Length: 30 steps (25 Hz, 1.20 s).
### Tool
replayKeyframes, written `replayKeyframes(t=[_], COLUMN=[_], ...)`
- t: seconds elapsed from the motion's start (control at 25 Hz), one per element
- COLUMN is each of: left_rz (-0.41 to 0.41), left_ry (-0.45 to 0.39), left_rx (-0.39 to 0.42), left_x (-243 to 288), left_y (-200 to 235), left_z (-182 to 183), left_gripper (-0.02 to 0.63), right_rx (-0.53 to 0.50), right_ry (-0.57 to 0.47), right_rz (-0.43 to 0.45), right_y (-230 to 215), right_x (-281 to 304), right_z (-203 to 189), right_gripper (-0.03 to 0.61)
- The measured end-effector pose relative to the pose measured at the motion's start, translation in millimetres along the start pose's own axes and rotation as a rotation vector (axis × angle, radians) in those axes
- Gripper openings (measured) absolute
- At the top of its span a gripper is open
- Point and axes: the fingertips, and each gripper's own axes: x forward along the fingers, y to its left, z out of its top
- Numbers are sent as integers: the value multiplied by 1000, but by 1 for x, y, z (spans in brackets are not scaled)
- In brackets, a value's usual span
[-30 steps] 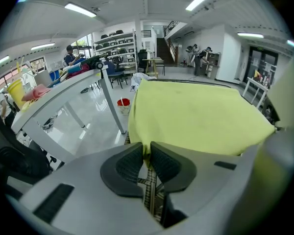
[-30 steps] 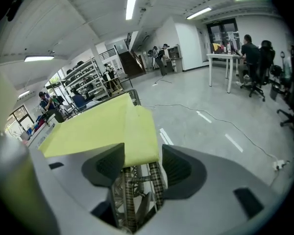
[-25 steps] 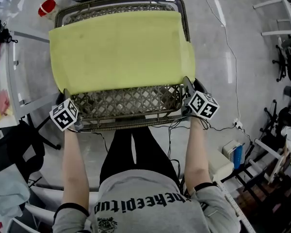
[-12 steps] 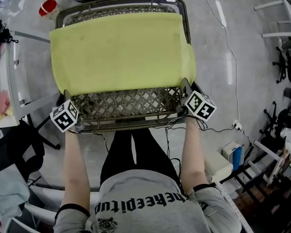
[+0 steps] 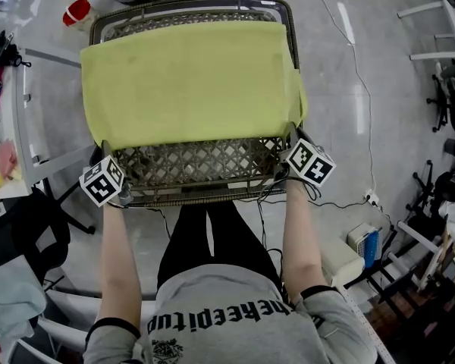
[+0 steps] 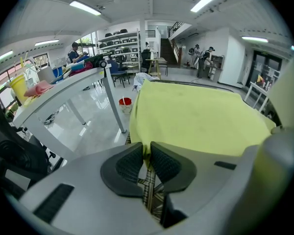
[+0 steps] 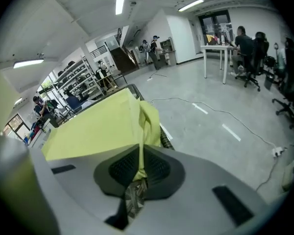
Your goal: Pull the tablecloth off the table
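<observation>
Right tool (image 7: 139, 166) just closed; with left tool (image 6: 148, 161), 2 pinch 1 tablecloth (image 5: 189, 78).

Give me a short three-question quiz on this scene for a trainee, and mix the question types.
1. True or false: the yellow-green tablecloth covers the whole top of the woven wicker table.
2. Multiple choice: what is between the pads of the left gripper? A. a corner of the tablecloth. B. the table's rim. C. nothing.
3. Fill in: the right gripper is shut on the ____.

Key
1. False: the near strip of the table's top lies bare.
2. A.
3. Tablecloth: its jaws have just been closing onto the near right corner.
</observation>
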Motion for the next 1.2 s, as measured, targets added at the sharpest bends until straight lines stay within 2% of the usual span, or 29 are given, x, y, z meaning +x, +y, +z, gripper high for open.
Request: replayKeyframes(t=[0.2,0.56,0.88,1.0,1.2], left_rz=[-24,-137,-284,-356,-485], left_ry=[-47,-172,-304,-334,-342], left_rx=[-33,74,292,418,653], left_x=[-10,-36,-55,-62,-70], left_y=[-4,-44,-123,-165,-236], left_z=[10,44,87,95,76], left_gripper=[51,48,48,46,46], right_rx=[-106,-235,-310,-318,-332], right_ry=[-88,-228,-258,-256,-249], right_rz=[27,201,331,353,370], right_y=[19,86,130,134,135], right_x=[-19,-45,-60,-63,-68], right_z=[19,62,74,73,72], right_gripper=[20,20,20,20,20])
